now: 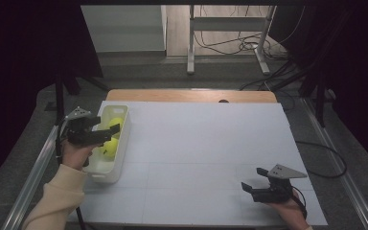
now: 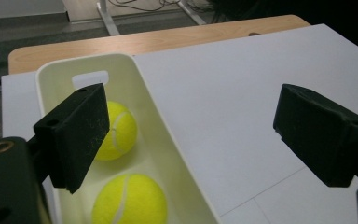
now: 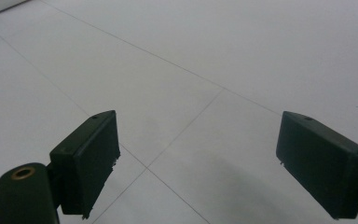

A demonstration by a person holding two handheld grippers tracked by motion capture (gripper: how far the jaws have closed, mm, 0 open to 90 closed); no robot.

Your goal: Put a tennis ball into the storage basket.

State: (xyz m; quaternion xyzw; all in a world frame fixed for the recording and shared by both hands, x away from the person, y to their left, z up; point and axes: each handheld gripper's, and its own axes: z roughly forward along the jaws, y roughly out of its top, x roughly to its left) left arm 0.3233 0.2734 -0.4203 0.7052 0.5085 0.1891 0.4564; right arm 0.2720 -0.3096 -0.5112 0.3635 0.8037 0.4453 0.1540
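Observation:
A white oblong bin (image 1: 122, 154) stands at the table's left edge with two yellow tennis balls in it. In the left gripper view the far ball (image 2: 117, 130) and the near ball (image 2: 130, 201) lie apart on the floor of the bin (image 2: 168, 127). My left gripper (image 1: 112, 130) hangs open just above the bin, and in its own view the left gripper (image 2: 191, 126) has nothing between its jaws. My right gripper (image 1: 250, 184) rests open near the front right of the table. In its own view the right gripper (image 3: 196, 158) holds nothing.
A white board (image 1: 196, 143) covers the wooden table (image 1: 191, 95), faint seams crossing it. A metal stand (image 1: 227, 28) and loose cables lie on the floor beyond the far edge. Dark curtains hang on both sides.

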